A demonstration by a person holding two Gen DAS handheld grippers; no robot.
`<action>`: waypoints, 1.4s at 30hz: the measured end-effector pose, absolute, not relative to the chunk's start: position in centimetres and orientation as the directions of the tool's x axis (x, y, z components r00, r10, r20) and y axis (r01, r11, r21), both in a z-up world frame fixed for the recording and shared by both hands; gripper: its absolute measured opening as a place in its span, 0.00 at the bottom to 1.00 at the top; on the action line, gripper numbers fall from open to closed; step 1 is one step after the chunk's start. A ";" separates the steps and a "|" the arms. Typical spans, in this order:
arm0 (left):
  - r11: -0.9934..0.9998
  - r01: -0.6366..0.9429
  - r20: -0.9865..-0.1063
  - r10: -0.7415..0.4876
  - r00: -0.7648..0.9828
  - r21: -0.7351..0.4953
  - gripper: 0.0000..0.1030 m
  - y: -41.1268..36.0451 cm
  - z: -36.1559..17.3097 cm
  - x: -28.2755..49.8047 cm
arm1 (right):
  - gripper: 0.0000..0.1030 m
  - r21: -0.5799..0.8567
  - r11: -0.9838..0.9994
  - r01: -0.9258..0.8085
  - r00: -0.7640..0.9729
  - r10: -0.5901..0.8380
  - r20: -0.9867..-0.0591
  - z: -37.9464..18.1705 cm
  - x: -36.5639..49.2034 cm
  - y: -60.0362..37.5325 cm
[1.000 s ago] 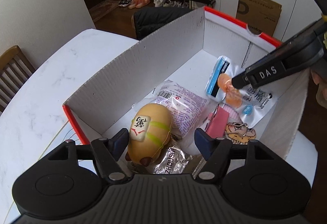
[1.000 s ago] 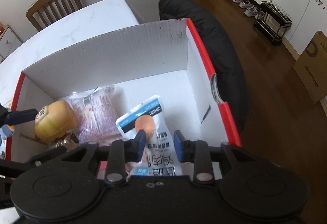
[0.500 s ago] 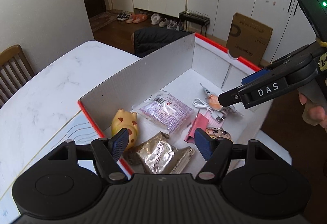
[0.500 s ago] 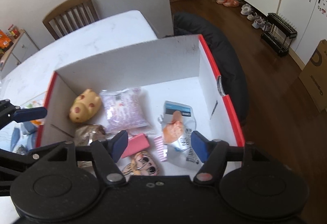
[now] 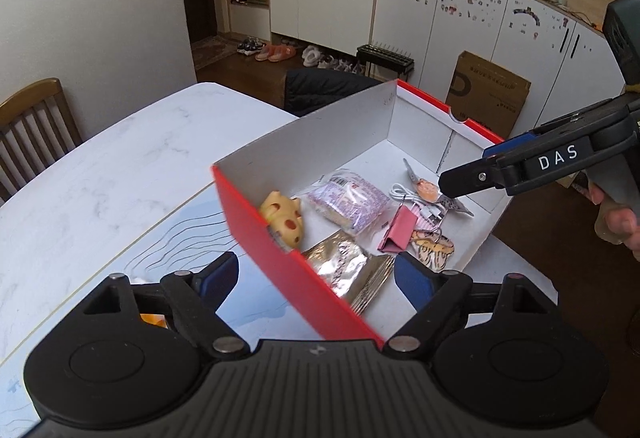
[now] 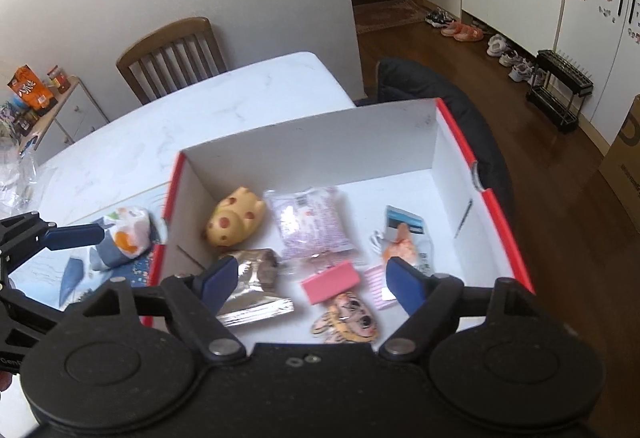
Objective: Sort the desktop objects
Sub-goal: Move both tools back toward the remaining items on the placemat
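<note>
A red box with a white inside (image 5: 280, 250) (image 6: 460, 142) stands on the white table. In it lie a yellow spotted toy (image 5: 282, 216) (image 6: 236, 216), a pink snack bag (image 5: 348, 200) (image 6: 310, 224), a silver foil packet (image 5: 344, 270) (image 6: 252, 290), a pink clip (image 5: 394, 232) (image 6: 330, 280), a cartoon keychain (image 5: 434, 248) (image 6: 348, 320) and a clear packet with an orange piece (image 5: 426, 190) (image 6: 404, 242). My left gripper (image 5: 316, 282) is open and empty above the box's near wall. My right gripper (image 6: 308, 280) is open and empty above the box.
A wrapped package with an orange print (image 6: 124, 236) lies on a blue mat (image 5: 192, 238) left of the box. A wooden chair (image 6: 172, 54) stands behind the table. A black cushion (image 6: 452, 94) sits beyond the box. Snack items (image 6: 28, 90) stand on a side cabinet.
Both grippers have pulled up and back from the box. The left let go of the yellow toy; the right opened and left the clear packet in the box.
</note>
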State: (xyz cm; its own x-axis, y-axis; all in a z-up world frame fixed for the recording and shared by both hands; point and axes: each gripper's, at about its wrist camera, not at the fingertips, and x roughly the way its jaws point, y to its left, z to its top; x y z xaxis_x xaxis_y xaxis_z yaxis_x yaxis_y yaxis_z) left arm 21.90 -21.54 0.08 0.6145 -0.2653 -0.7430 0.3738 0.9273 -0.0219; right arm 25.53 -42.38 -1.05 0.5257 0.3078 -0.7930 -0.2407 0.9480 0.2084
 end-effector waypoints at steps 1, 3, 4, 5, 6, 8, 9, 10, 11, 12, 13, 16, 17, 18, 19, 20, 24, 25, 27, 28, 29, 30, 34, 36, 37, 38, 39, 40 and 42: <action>0.928 0.371 -0.741 -0.262 0.618 -0.019 0.84 -21.1 0.1 21.7 | 0.80 0.199 0.952 -0.233 0.535 0.297 -0.791 -0.9 25.3 -42.0; 0.931 0.364 -0.737 -0.256 0.626 -0.014 0.87 -20.3 0.2 21.2 | 0.80 0.195 0.955 -0.224 0.544 0.289 -0.788 -0.6 25.0 -41.3; 0.933 0.359 -0.734 -0.253 0.630 -0.013 0.87 -19.8 0.2 21.0 | 0.80 0.198 0.954 -0.225 0.545 0.292 -0.786 -0.4 24.8 -40.8; 0.935 0.354 -0.732 -0.252 0.633 -0.016 0.87 -19.2 0.2 20.9 | 0.80 0.198 0.953 -0.228 0.548 0.294 -0.783 -0.2 24.7 -40.4; 0.937 0.350 -0.731 -0.253 0.633 -0.021 0.88 -18.7 0.2 20.7 | 0.80 0.196 0.953 -0.231 0.551 0.295 -0.781 0.0 24.5 -40.0; 0.939 0.343 -0.727 -0.254 0.638 -0.027 0.97 -17.5 0.2 20.2 | 0.81 0.199 0.950 -0.239 0.553 0.301 -0.777 0.4 24.2 -38.9; 0.940 0.339 -0.724 -0.252 0.643 -0.026 1.00 -16.9 0.2 20.0 | 0.81 0.199 0.950 -0.243 0.553 0.304 -0.776 0.5 24.0 -38.4; 0.941 0.337 -0.720 -0.252 0.647 -0.026 1.00 -16.4 0.2 19.7 | 0.81 0.196 0.949 -0.246 0.554 0.303 -0.775 0.6 23.8 -37.8; 0.941 0.337 -0.720 -0.253 0.646 -0.028 1.00 -15.8 0.2 19.5 | 0.81 0.195 0.948 -0.250 0.553 0.305 -0.775 0.7 23.7 -37.2; 0.941 0.338 -0.721 -0.256 0.644 -0.032 1.00 -15.2 0.2 19.2 | 0.81 0.194 0.948 -0.254 0.552 0.307 -0.775 0.8 23.4 -36.6; 0.941 0.337 -0.721 -0.256 0.643 -0.034 1.00 -14.7 0.1 19.0 | 0.81 0.191 0.947 -0.258 0.552 0.307 -0.776 0.9 23.3 -35.9; 0.943 0.331 -0.724 -0.255 0.641 -0.039 1.00 -13.0 -0.1 18.4 | 0.82 0.184 0.945 -0.272 0.549 0.309 -0.777 1.0 22.9 -34.0; 0.943 0.329 -0.726 -0.255 0.638 -0.043 1.00 -12.4 -0.2 18.2 | 0.82 0.181 0.943 -0.278 0.547 0.310 -0.777 1.0 22.8 -33.4; 0.944 0.328 -0.728 -0.256 0.636 -0.046 1.00 -11.8 -0.4 18.0 | 0.82 0.177 0.942 -0.285 0.545 0.311 -0.779 1.1 22.8 -32.6; 0.944 0.327 -0.730 -0.256 0.634 -0.047 1.00 -11.3 -0.6 17.9 | 0.82 0.173 0.941 -0.293 0.543 0.312 -0.780 1.1 22.7 -32.0; 0.944 0.325 -0.732 -0.255 0.632 -0.048 1.00 -10.7 -0.7 17.7 | 0.82 0.168 0.939 -0.301 0.541 0.313 -0.780 1.2 22.6 -31.3; 0.945 0.323 -0.734 -0.258 0.629 -0.055 1.00 -8.7 -1.4 16.9 | 0.82 0.150 0.928 -0.342 0.531 0.322 -0.784 1.4 22.6 -28.3; 0.944 0.324 -0.734 -0.259 0.628 -0.057 1.00 -8.3 -1.6 16.7 | 0.82 0.145 0.924 -0.353 0.526 0.324 -0.786 1.4 22.6 -27.5; 0.945 0.323 -0.737 -0.259 0.625 -0.058 1.00 -7.4 -2.1 16.3 | 0.82 0.133 0.916 -0.378 0.516 0.328 -0.792 1.3 22.8 -26.1; 0.945 0.322 -0.738 -0.260 0.623 -0.061 1.00 -6.9 -2.4 16.2 | 0.82 0.127 0.913 -0.389 0.510 0.328 -0.795 1.2 22.9 -25.3; 0.945 0.322 -0.738 -0.262 0.622 -0.065 1.00 -6.5 -2.7 16.1 | 0.82 0.123 0.908 -0.400 0.504 0.330 -0.798 1.1 23.0 -24.7; 0.945 0.320 -0.738 -0.263 0.621 -0.067 1.00 -6.0 -3.0 15.9 | 0.82 0.119 0.904 -0.411 0.497 0.331 -0.802 0.9 23.1 -24.0; 0.949 0.308 -0.744 -0.249 0.620 -0.061 1.00 -4.8 -4.2 15.6 | 0.82 0.110 0.884 -0.455 0.467 0.342 -0.816 0.1 23.8 -21.5; 0.952 0.301 -0.749 -0.244 0.616 -0.062 1.00 -4.3 -4.8 15.5 | 0.82 0.109 0.875 -0.472 0.449 0.345 -0.824 -0.5 24.2 -20.4; 0.952 0.299 -0.752 -0.242 0.613 -0.062 1.00 -4.1 -5.1 15.5 | 0.82 0.108 0.870 -0.481 0.440 0.346 -0.829 -0.9 24.4 -19.9; 0.952 0.299 -0.755 -0.238 0.611 -0.058 1.00 -4.0 -5.4 15.5 | 0.82 0.110 0.866 -0.489 0.430 0.349 -0.833 -1.2 24.6 -19.4; 0.953 0.299 -0.758 -0.231 0.610 -0.050 1.00 -3.9 -5.8 15.5 | 0.82 0.113 0.860 -0.497 0.419 0.353 -0.837 -1.5 24.9 -18.9; 0.953 0.299 -0.762 -0.225 0.608 -0.042 1.00 -3.8 -6.1 15.5 | 0.82 0.114 0.854 -0.507 0.409 0.355 -0.841 -1.9 25.1 -18.4; 0.952 0.303 -0.770 -0.218 0.599 -0.033 1.00 -3.6 -7.0 15.5 | 0.82 0.116 0.845 -0.522 0.391 0.357 -0.848 -2.5 25.6 -17.5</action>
State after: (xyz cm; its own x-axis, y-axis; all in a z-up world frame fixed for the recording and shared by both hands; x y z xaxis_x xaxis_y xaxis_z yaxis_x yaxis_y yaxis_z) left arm 15.49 -3.62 -6.97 0.5993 -0.2177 -0.7704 0.3029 0.9524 -0.0334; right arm 25.57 -17.52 -2.54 0.3906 0.3572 -0.8485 -0.5219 0.8451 0.1155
